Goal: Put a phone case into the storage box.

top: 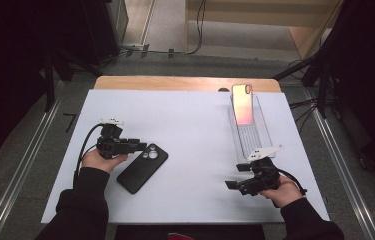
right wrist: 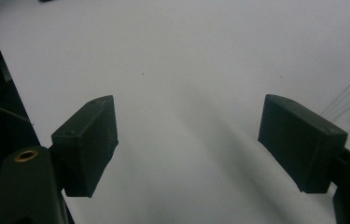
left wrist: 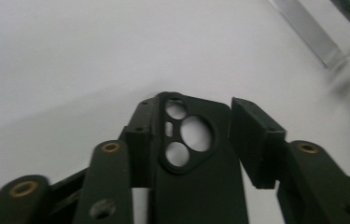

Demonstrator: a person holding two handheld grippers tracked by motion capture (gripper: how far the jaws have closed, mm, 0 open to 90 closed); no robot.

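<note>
No legible text — none anywhere

Case: we see a black phone case (left wrist: pixel 196 182) lying flat on the white table (left wrist: pixel 70 60), its camera cutout facing up.
Gripper: our left gripper (left wrist: pixel 189 135) has its jaws on either side of the case's top end.
Jaws: the left one sits against the case's edge; the right one stands just off it, a thin gap showing.
Far corner: a clear tray (left wrist: pixel 310 30), blurred, top right.
</note>
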